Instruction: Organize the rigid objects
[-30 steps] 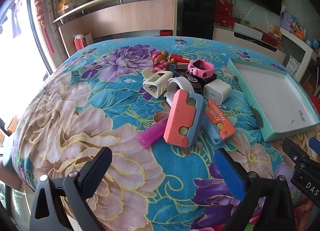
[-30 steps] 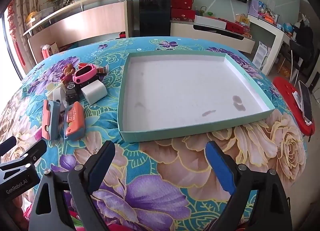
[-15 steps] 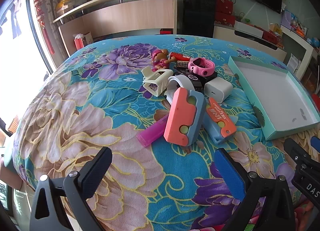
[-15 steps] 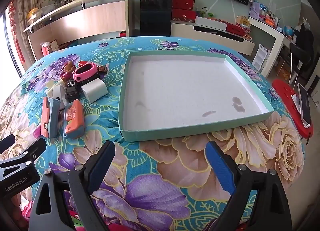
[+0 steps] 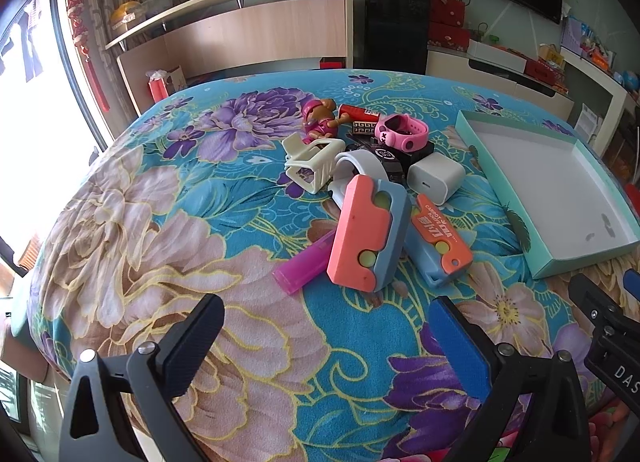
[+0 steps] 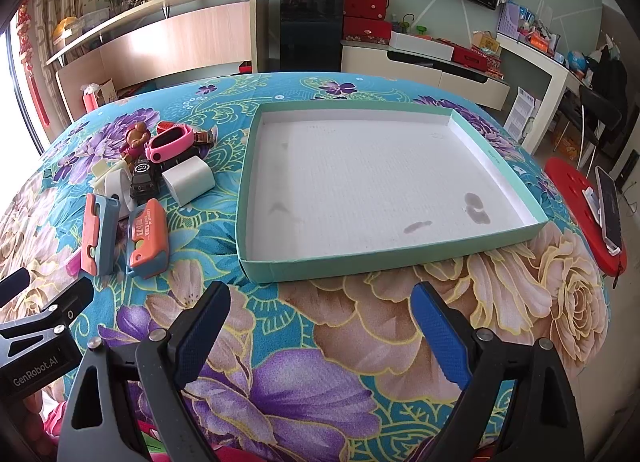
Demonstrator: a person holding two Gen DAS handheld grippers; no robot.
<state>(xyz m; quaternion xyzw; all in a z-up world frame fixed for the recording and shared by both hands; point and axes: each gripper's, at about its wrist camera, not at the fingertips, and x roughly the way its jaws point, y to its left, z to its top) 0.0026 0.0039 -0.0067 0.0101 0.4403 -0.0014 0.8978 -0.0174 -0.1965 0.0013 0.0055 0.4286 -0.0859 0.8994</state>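
Observation:
A pile of small rigid things lies on the floral cloth: a salmon-and-blue toy block [image 5: 370,232], an orange-and-blue carrot knife toy [image 5: 438,240], a magenta tube [image 5: 306,264], a white charger cube [image 5: 436,178], a pink watch [image 5: 402,132], a cream plastic frame [image 5: 314,162] and a small figurine [image 5: 318,116]. A shallow teal tray [image 6: 400,262] with a white floor lies to their right, nothing in it. My left gripper [image 5: 326,326] hovers open in front of the pile. My right gripper [image 6: 320,308] stands open before the tray's near wall.
The cloth-covered table [image 6: 304,374] drops away at its near and left edges. A red stool with a phone [image 6: 606,208] on it stands at the right. A shelf, dark cabinet and TV line the back wall.

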